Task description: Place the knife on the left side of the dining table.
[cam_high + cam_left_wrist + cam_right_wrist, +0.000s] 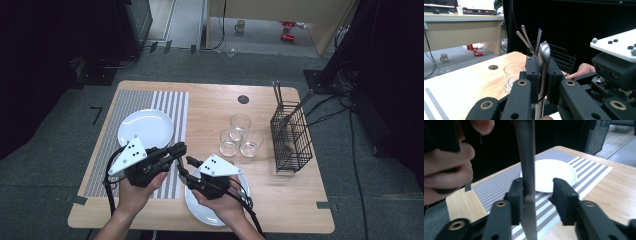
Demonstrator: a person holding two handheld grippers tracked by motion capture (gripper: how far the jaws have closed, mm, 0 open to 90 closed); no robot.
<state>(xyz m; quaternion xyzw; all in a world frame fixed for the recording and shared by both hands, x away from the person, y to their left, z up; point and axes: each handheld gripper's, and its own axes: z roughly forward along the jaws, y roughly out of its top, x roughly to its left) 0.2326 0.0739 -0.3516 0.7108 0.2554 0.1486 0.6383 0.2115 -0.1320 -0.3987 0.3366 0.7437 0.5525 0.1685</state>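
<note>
Above the surface's near edge, the left gripper (541, 82) is clamped on the handle of what looks like a spoon (543, 65), held upright, while the right gripper (537, 200) has its jaws apart around the same utensil, one pad touching it.

Two white plates (146, 126) (200, 210), three glasses (240, 122) (229, 142) (251, 143), one wire basket (291, 137), one striped placemat (167, 102), two claws (179, 148) (188, 161).
</note>
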